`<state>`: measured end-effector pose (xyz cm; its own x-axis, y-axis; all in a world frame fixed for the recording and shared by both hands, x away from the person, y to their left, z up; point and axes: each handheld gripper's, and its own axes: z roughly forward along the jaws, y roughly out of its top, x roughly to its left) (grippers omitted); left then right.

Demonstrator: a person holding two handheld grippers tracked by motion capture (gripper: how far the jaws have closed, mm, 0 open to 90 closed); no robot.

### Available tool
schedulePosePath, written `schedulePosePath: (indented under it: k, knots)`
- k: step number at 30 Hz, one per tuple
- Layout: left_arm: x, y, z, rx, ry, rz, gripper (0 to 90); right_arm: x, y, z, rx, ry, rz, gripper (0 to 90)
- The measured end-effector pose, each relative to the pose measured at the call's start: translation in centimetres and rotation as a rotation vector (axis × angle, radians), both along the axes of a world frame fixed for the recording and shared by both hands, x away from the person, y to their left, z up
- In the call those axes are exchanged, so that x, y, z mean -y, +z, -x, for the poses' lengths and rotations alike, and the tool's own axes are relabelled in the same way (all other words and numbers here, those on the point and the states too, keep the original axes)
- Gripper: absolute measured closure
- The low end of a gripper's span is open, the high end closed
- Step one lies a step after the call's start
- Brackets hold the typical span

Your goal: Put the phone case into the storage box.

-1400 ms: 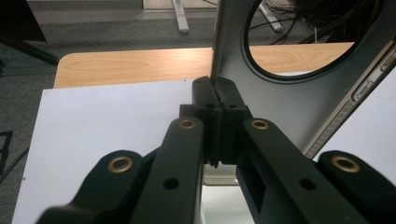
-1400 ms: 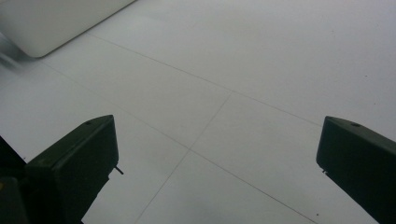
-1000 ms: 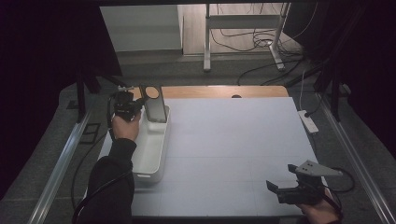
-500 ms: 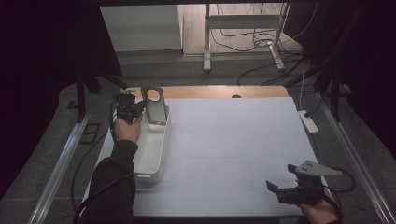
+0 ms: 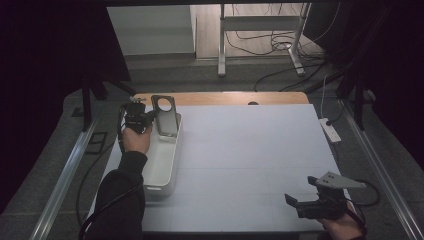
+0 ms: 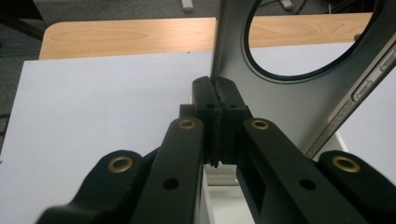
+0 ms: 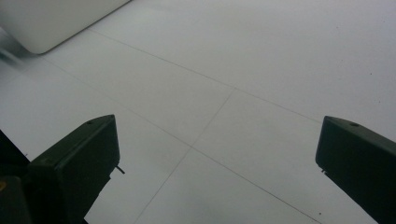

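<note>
Grey metal plate (image 5: 166, 116): flat, thin, smooth matte finish, rounded corners, big round hole near its top end. In the left tool view the plate (image 6: 299, 100) shows small slim buttons and a ribbed strip along one narrow edge, so it looks like a phone-type housing or frame. It stands about upright at the far end of the white bin (image 5: 162, 162), lower end inside the bin, top with the hole sticking up above the rim.

Left tool (image 5: 149, 116), black, jaws clamped together on the plate's edge; in the left tool view (image 6: 217, 100) the two ribbed rubbery pads pinch the thin metal just below the hole. A hand in a dark sleeve holds it, over the bin's far left part.

Bin: long rectangular tub, white plastic, smooth, rounded corners, on the left side of the table (image 5: 250, 160). Table top is a pale flat matte sheet with faint seam lines; bare light wood strip along the far edge.

Right tool (image 5: 292, 201), black with grey three-cornered plate on top, at the table's near right corner, well apart from the bin. Jaws wide apart, nothing between them, just above the bare table surface (image 7: 219, 107).
</note>
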<state>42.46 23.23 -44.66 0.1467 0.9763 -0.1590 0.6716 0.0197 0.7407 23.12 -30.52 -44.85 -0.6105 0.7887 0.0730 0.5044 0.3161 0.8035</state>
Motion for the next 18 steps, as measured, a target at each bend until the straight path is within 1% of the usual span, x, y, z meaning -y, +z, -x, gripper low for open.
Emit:
schedulePosePath:
  k: [7, 8, 10, 11, 18]
  knots:
    - [0.00, -0.45, -0.10, -0.017, -0.003, 0.004, 88.8, -0.02, 0.00, 0.01, 0.000, 0.003, 0.001, 0.0]
    - [-0.05, -0.50, -0.10, -0.019, -0.007, 0.013, 87.9, -0.01, 0.02, 0.01, -0.001, 0.004, 0.002, 0.0]
    - [-0.13, -0.51, -0.09, -0.014, -0.011, 0.020, 81.7, -0.02, 0.00, 0.00, 0.000, 0.003, 0.001, 0.0]
    - [-0.17, -0.47, -0.06, -0.010, -0.008, 0.021, 80.6, -0.01, 0.00, 0.00, 0.000, 0.003, 0.001, 0.0]
    - [-0.50, -0.44, 0.17, -0.007, -0.012, 0.032, 76.6, 0.00, 0.02, 0.02, 0.000, 0.002, 0.002, 0.0]
